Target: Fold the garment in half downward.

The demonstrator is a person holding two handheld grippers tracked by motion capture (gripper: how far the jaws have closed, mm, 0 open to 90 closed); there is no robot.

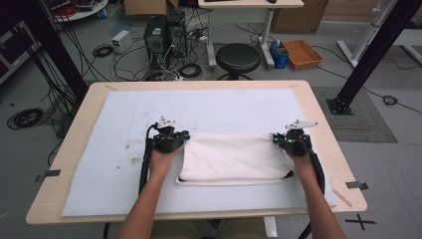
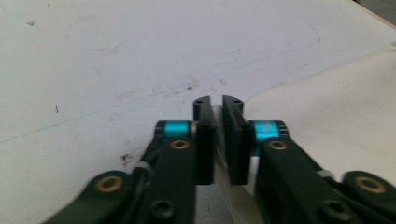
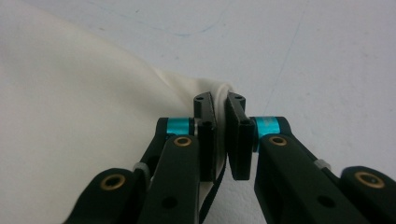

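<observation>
A folded white cloth (image 1: 234, 158) lies on the white mat (image 1: 119, 144) in the middle of the table, with a black strap showing at its near edge. My left gripper (image 1: 171, 137) is at the cloth's far left corner, jaws shut on a pinch of white cloth (image 2: 327, 116) that shows between them in the left gripper view. My right gripper (image 1: 293, 139) holds the far right corner; in the right gripper view (image 3: 219, 105) its jaws are shut on the cloth's (image 3: 70, 130) bunched edge. Both hands rest low on the mat.
The mat covers most of the wooden table (image 1: 74, 124) and has dark stains (image 1: 132, 149) left of the cloth. Beyond the table's far edge stand a black stool (image 1: 239, 57), computer towers and cables on the floor. A black frame post (image 1: 368, 59) rises at right.
</observation>
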